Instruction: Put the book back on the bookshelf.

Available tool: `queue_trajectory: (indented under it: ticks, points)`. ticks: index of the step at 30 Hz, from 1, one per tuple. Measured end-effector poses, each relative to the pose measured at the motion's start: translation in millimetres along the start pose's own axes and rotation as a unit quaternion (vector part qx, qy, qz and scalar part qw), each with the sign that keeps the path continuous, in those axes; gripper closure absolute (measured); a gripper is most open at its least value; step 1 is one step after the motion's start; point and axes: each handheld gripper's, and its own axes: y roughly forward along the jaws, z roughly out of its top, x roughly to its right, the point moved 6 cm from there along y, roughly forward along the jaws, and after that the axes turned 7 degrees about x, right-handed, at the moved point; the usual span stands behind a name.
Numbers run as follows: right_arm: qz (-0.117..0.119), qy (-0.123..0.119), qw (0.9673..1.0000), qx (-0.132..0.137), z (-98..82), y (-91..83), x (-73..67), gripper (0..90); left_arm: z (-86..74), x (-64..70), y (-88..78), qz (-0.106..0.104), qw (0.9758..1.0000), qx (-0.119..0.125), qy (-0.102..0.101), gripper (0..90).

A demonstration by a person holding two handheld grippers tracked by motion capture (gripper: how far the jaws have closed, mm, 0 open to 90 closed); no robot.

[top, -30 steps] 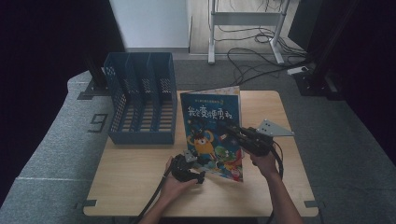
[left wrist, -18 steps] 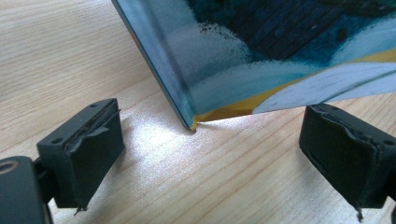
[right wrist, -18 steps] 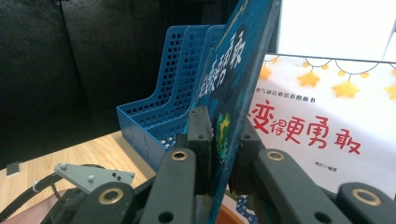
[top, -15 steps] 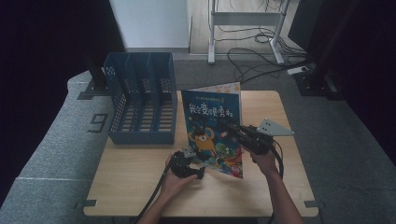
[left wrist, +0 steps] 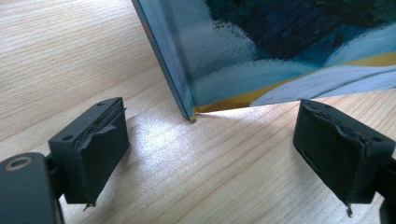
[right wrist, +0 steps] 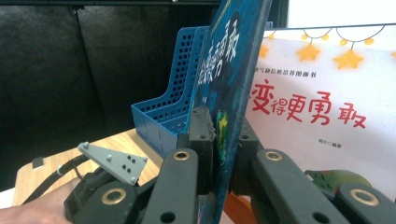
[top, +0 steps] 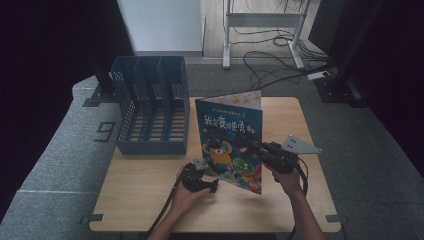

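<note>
On the wooden table (top: 150, 200), a book (top: 232, 142) stands beside a blue rack (top: 150, 112).

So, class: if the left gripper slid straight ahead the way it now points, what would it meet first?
Most likely the book: its bottom corner rests on the table just ahead of the open left gripper, roughly between its jaws. How near is hard to judge.

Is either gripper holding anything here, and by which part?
The right gripper is clamped on the picture book's front cover near its open edge. The left gripper holds nothing, its jaws apart at the book's lower corner.
</note>
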Motion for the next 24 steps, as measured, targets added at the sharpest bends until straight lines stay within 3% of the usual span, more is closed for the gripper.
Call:
queue_trajectory:
  ticks: [3, 11, 15, 24]
  points:
    - [0.001, -0.004, 1.0000, -0.006, -0.3, -2.4, -1.8, 82.3, -0.2, -0.6, -2.3, -0.003, 1.0000, 0.002, -0.004, 12.5]
    - [0.002, -0.007, 0.9997, -0.023, -3.4, -11.2, -5.1, 81.6, 5.5, -4.7, -15.3, -0.002, 0.9991, 0.041, -0.010, 16.3]
    - [0.003, 0.000, 0.9998, -0.022, -7.7, -17.7, -5.0, 81.4, 10.0, -8.4, -21.6, 0.004, 0.9988, 0.048, -0.003, 18.3]
    - [0.001, 0.009, 0.9998, -0.016, -15.4, -27.4, -3.8, 80.3, 19.6, -13.5, -30.7, -0.008, 0.9975, 0.069, -0.009, 21.4]
